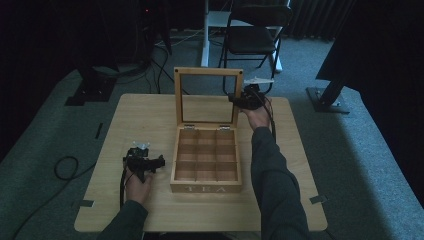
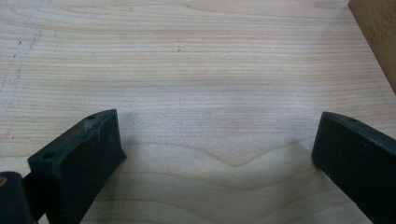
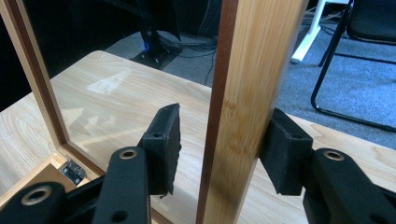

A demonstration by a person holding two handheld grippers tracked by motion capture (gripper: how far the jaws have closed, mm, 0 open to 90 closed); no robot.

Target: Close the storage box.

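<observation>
A wooden tea box (image 1: pixel 206 188) marked TEA sits mid-table, its compartments showing bare wood. Its glass-paned lid (image 1: pixel 208 71) stands upright. My right gripper (image 1: pixel 245 100) reaches the lid's right rail from the side. In the right gripper view the rail (image 3: pixel 252 70) stands between the jaws of that gripper (image 3: pixel 224 130): the right pad (image 3: pixel 285 154) lies against the wood, while the left pad (image 3: pixel 163 144) stands a small gap off it. My left gripper (image 1: pixel 145 162) rests low on the table left of the box, its jaws (image 2: pixel 219 154) wide open over bare wood.
The light wooden table (image 1: pixel 150 210) has free room left, right and in front of the box. A corner of the box (image 2: pixel 376 28) shows at the top right of the left gripper view. A black chair (image 1: pixel 252 35) and stand legs are on the carpet beyond the table.
</observation>
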